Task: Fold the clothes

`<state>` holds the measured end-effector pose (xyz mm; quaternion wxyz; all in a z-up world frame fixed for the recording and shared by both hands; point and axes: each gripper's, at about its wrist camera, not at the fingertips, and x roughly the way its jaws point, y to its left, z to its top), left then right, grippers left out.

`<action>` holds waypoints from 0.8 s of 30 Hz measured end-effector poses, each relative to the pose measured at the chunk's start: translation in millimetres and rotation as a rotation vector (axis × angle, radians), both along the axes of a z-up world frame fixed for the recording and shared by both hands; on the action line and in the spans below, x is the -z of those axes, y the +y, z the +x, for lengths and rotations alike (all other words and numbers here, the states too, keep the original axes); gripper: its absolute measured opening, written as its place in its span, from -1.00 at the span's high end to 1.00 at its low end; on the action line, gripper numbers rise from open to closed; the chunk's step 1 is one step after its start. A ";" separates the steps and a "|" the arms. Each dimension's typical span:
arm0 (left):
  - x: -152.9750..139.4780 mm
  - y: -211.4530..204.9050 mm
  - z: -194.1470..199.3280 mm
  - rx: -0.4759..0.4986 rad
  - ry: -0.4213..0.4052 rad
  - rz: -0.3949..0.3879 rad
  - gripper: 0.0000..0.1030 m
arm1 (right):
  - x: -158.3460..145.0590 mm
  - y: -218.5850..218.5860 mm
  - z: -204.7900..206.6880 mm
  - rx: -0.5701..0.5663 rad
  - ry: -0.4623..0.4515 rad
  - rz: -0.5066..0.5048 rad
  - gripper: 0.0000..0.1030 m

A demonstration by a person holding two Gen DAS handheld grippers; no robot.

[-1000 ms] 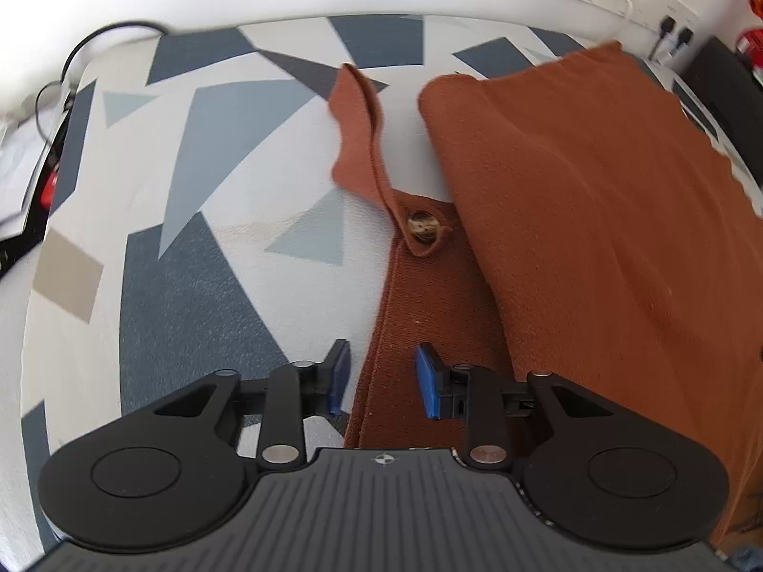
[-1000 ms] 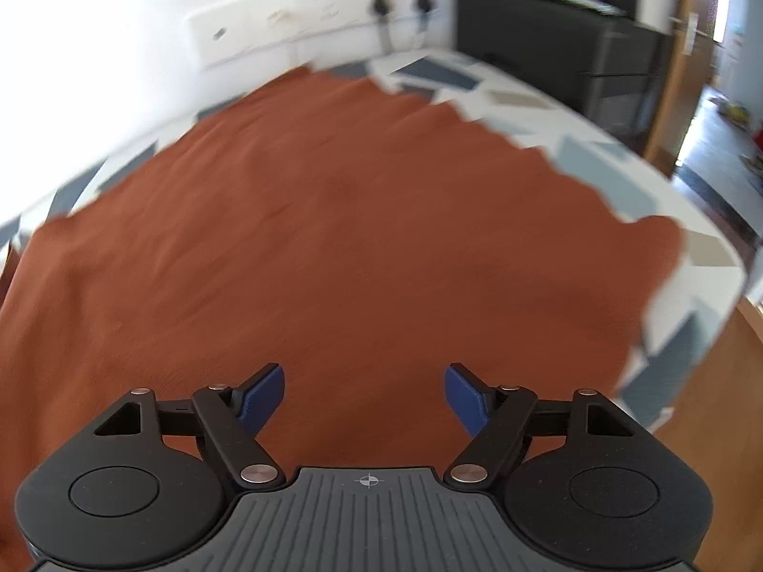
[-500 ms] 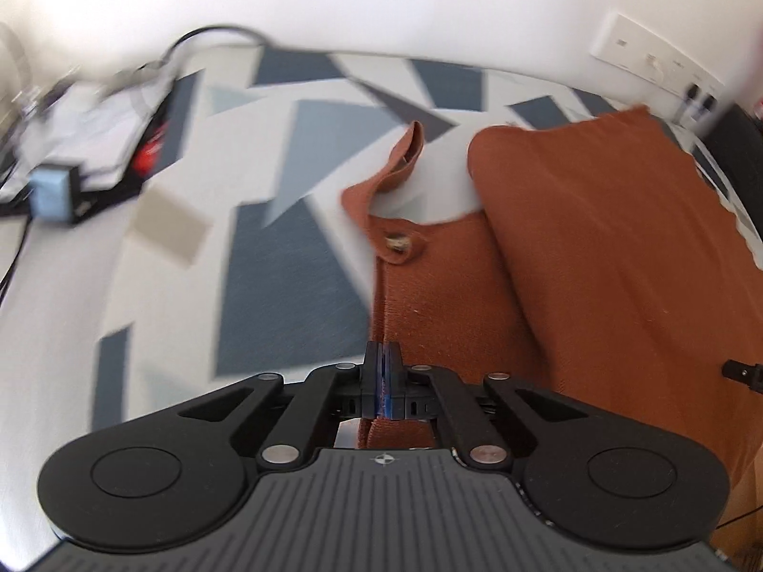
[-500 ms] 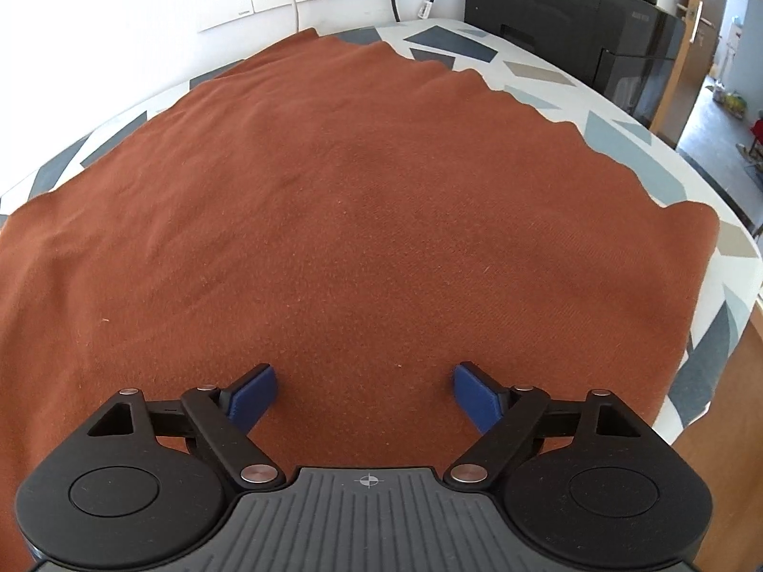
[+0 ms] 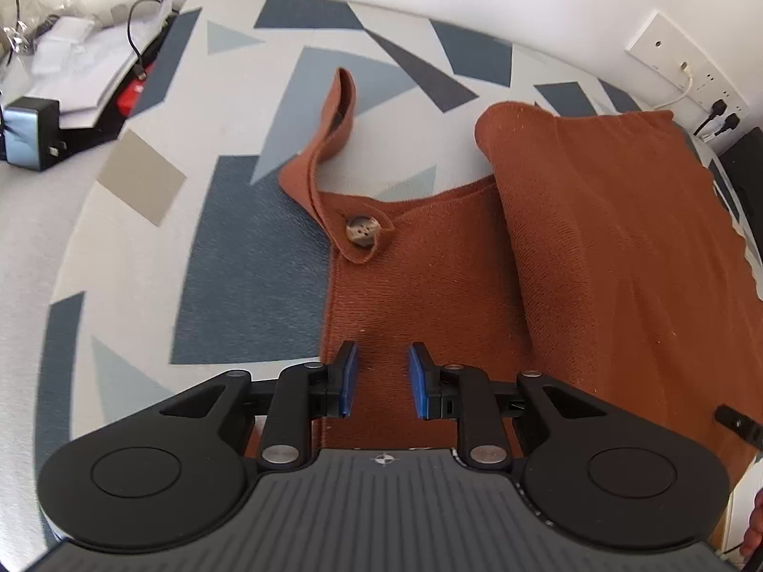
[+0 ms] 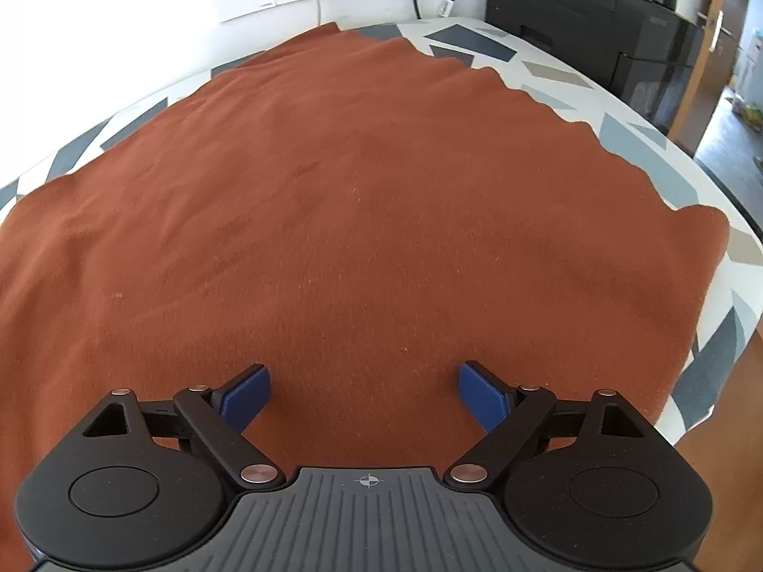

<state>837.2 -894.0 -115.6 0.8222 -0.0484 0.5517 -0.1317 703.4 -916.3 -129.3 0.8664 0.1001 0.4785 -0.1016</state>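
- Left tongs (image 5: 379,379), jaws just opened, slightly spread over the rust garment (image 5: 596,248) on the patterned table (image 5: 257,257), pinching nothing
- Right tongs (image 6: 365,395) spread wide, empty; garment's near edge hidden beneath them

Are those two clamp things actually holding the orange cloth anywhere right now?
No. The left gripper has just reopened above the rust-orange garment, and the right gripper stands wide open.

Left gripper (image 5: 380,380) narrowly parted, right gripper (image 6: 365,393) wide.

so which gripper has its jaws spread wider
The right gripper: its blue pads stand far apart over the rust garment, while the left gripper shows a narrow gap.
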 end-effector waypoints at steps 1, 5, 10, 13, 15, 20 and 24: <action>0.0 -2.1 -0.2 0.006 -0.007 0.002 0.49 | 0.7 0.5 -0.6 -0.011 0.000 -0.009 -0.65; -1.0 -10.5 -0.8 0.024 -0.003 0.002 0.91 | 3.9 4.4 -0.4 -0.039 -0.001 -0.032 -0.80; -4.0 -15.6 -3.7 -0.007 -0.010 0.039 1.00 | 6.7 7.6 -4.7 -0.052 -0.018 -0.042 -0.87; -11.4 -8.4 -5.3 -0.068 -0.041 0.052 1.00 | 7.0 6.4 -7.6 -0.073 -0.022 -0.045 -0.87; -15.5 1.9 -6.3 -0.108 -0.051 0.060 1.00 | 6.7 5.5 -8.1 -0.082 -0.023 -0.046 -0.88; -16.9 38.5 -16.6 -0.204 -0.053 0.120 1.00 | 6.5 7.7 -7.9 -0.068 -0.021 -0.039 -0.93; -21.3 37.9 -21.7 -0.121 -0.082 0.166 0.86 | 7.9 11.5 -8.4 -0.063 -0.021 -0.042 -0.99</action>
